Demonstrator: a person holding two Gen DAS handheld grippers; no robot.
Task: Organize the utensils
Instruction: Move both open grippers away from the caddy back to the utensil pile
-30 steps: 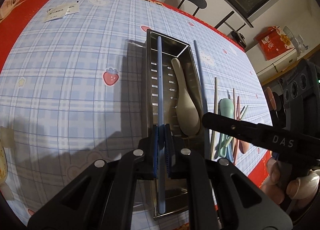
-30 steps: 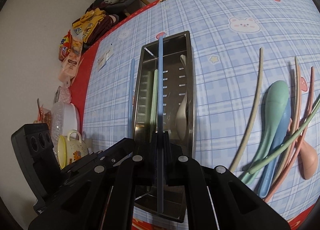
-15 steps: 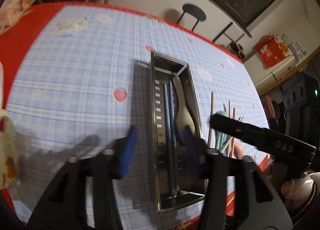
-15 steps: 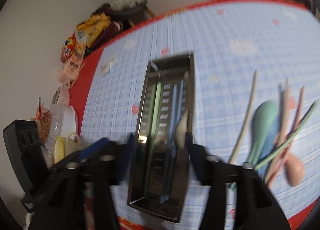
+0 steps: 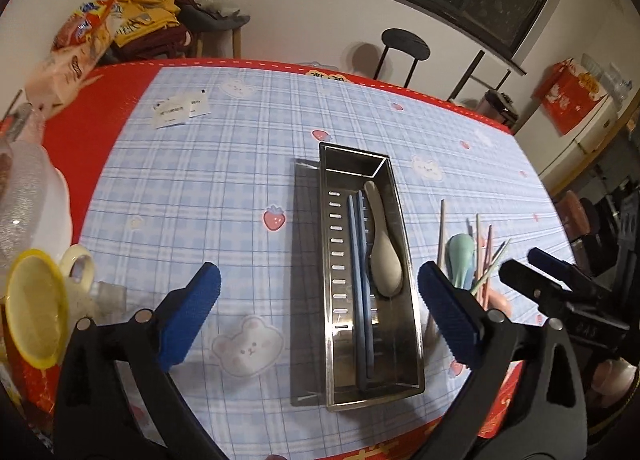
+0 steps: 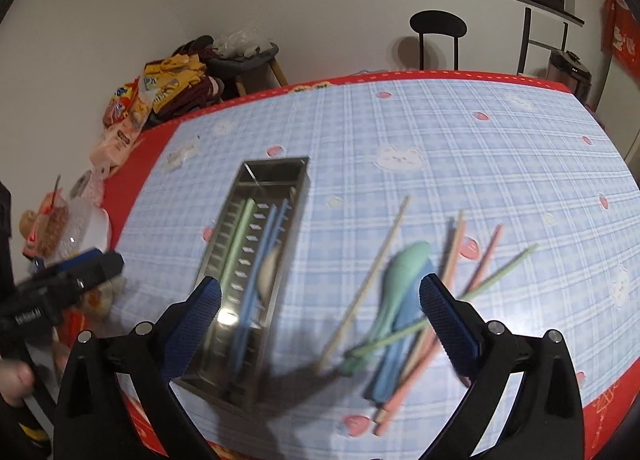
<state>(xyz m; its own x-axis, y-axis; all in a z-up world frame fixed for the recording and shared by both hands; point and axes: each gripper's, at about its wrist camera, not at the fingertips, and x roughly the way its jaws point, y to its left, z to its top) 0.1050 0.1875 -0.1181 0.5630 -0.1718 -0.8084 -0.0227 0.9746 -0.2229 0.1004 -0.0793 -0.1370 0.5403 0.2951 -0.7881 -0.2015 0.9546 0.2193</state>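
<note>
A steel utensil tray (image 5: 396, 196) (image 6: 296, 180) lies lengthwise on the checked tablecloth. Inside it lie two blue chopsticks (image 5: 356, 260) (image 6: 260, 260), a beige spoon (image 5: 382, 248) and, in the right wrist view, a green chopstick (image 6: 238, 236). To its right lies a loose pile: a green spoon (image 6: 404, 272) (image 5: 460, 256), a blue spoon (image 6: 394, 356), pink, beige and green chopsticks (image 6: 480, 260). My left gripper (image 5: 318, 320) is open and empty above the tray's near end. My right gripper (image 6: 320, 328) is open and empty between tray and pile.
A yellow-rimmed mug (image 5: 36, 312) and a glass container (image 5: 24, 196) stand at the table's left edge. Paper slips (image 5: 180, 110) lie far left. Snack bags (image 6: 160, 92) and a stool (image 6: 438, 26) sit beyond the table.
Both grippers held blue chopsticks over the tray a second ago. They opened, the chopsticks now lie in the tray, and both grippers have pulled back and up; the right one swung toward the pile.
</note>
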